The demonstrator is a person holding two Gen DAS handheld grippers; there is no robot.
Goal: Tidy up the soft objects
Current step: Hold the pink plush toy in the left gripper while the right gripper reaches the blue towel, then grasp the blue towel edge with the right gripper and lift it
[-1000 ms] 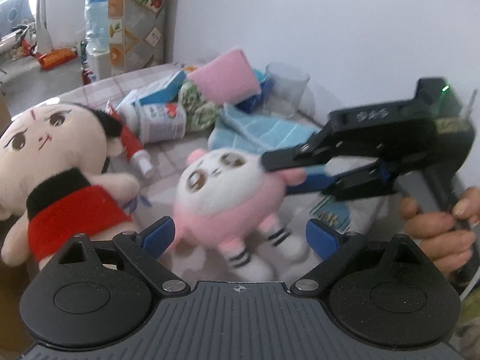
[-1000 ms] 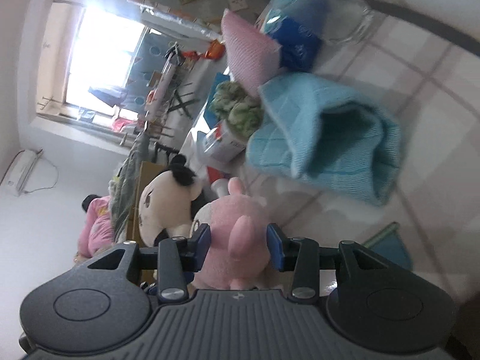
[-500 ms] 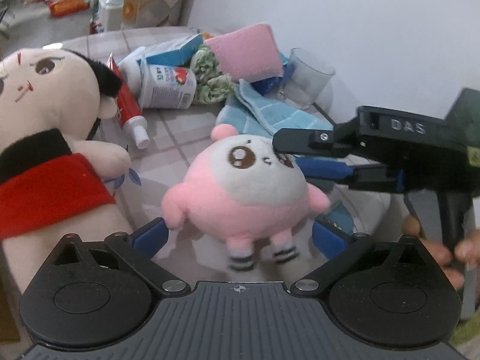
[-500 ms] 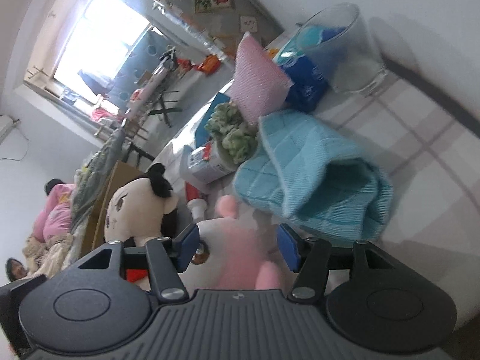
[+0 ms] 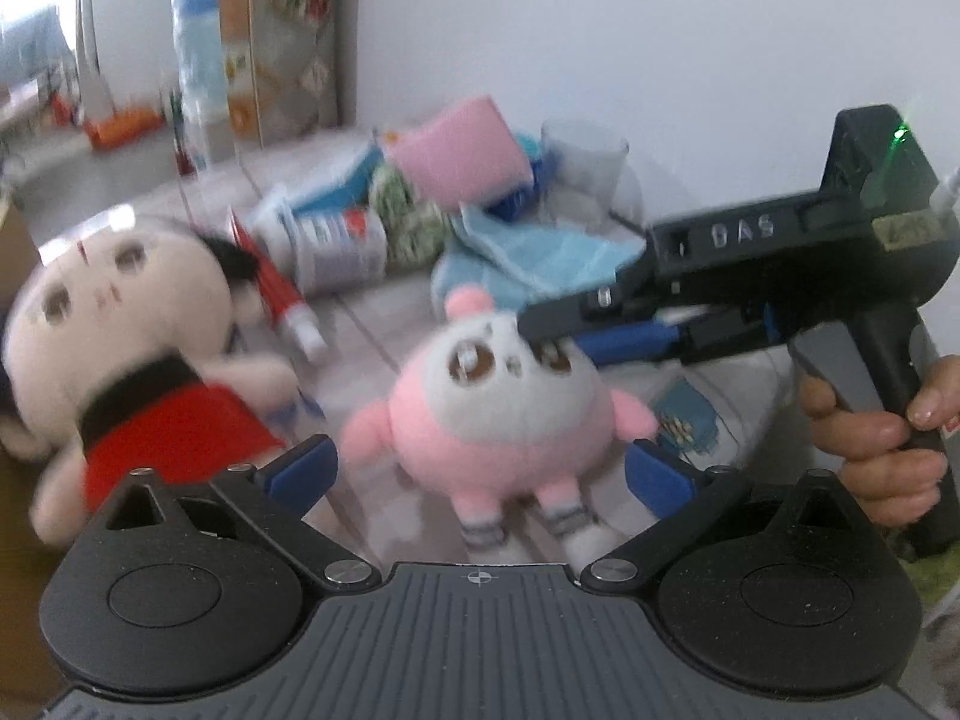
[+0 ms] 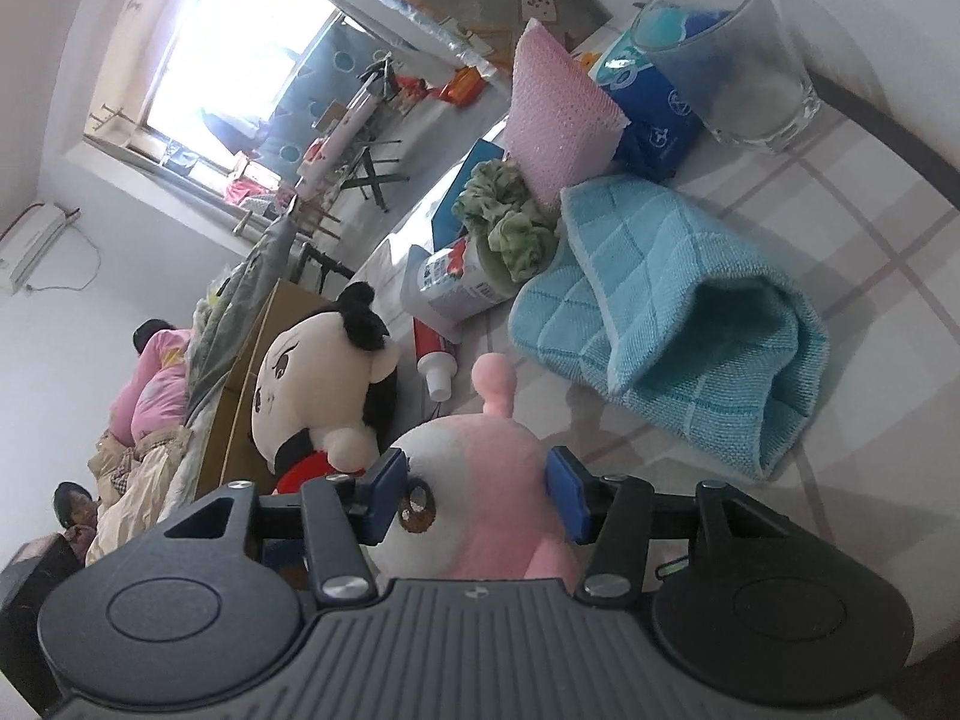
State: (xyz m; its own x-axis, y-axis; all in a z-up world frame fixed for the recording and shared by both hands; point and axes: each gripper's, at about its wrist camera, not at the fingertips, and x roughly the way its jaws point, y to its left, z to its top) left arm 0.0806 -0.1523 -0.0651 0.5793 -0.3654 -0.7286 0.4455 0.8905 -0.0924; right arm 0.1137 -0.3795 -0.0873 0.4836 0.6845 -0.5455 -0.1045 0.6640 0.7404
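Observation:
A round pink and white plush toy stands upright on the checked tablecloth. My right gripper comes in from the right, held by a hand; its jaws are closing and the blue pads press both sides of the plush toy's head. My left gripper is open wide, a finger on each side of the toy's body, not touching it. A big doll in a red top lies to the left. A folded blue towel, a pink sponge and a green scrunchie lie behind.
A toothpaste tube, a white bottle, a drinking glass and a blue tissue pack crowd the back of the table by the wall. A cardboard box stands past the table's left edge. People sit in the room beyond.
The pink plush toy went from leaning on its side to standing upright. The right gripper let go of its ear, opened, then closed around its head. The left gripper stayed open around it.

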